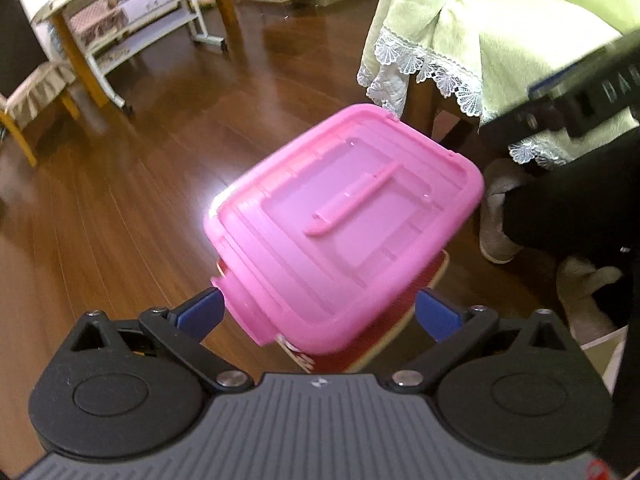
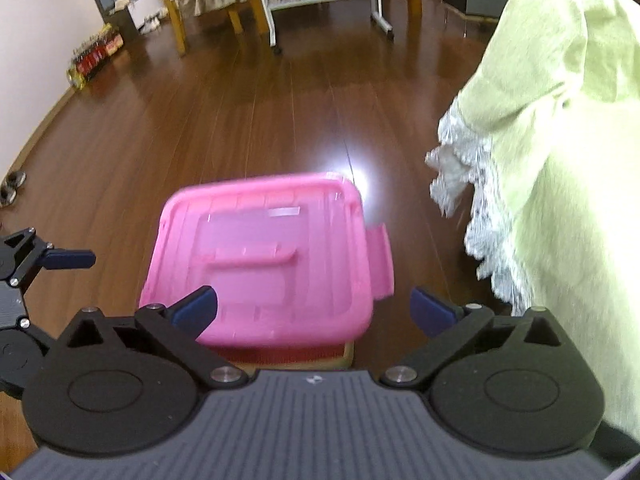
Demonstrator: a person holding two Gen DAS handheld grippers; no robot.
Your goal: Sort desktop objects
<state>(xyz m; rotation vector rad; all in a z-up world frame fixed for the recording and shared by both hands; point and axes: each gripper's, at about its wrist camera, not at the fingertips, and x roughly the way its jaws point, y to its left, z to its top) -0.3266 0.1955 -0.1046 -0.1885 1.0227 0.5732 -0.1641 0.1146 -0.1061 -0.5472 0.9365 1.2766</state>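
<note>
Left tongs [image 1: 318, 312] straddle blurred pink lidded box [image 1: 344, 232].

The only legible marking is pale lettering, apparently "DA", on the blurred black right gripper body [image 1: 600, 92]; the rest is cut off.

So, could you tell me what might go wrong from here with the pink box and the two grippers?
1. The pink box sits on a small red stand that is narrower than it; a push from the open left gripper could tip it to the floor.
2. The right gripper is also open around the box, with the side latch sticking out, so a finger may snag it.
3. Both views are blurred, so alignment is uncertain.
</note>
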